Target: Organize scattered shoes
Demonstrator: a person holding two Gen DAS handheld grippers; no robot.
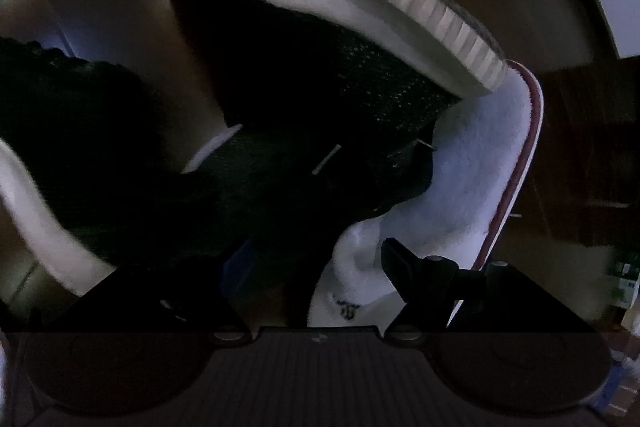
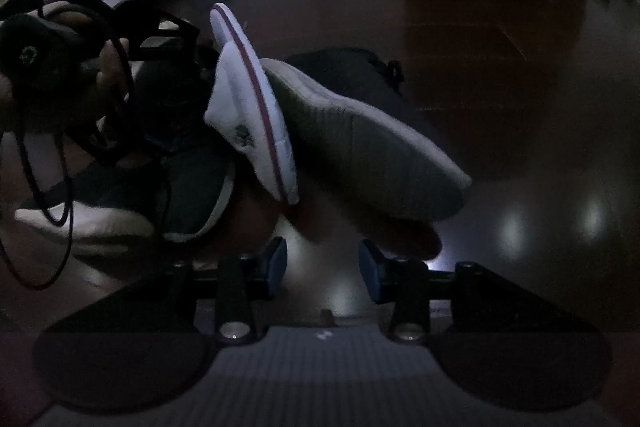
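Lying together on dark wooden floor, two black white-soled knit sneakers and one white fluffy red-trimmed slipper are seen; the slipper is pinched by the left gripper, while the right gripper is held apart, empty.

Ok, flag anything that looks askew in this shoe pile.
The dark sneaker is tipped over, its grey ribbed sole turned outward instead of flat on the floor. The white slipper stands on edge, pressed against that sole. Another dark sneaker lies beside them.
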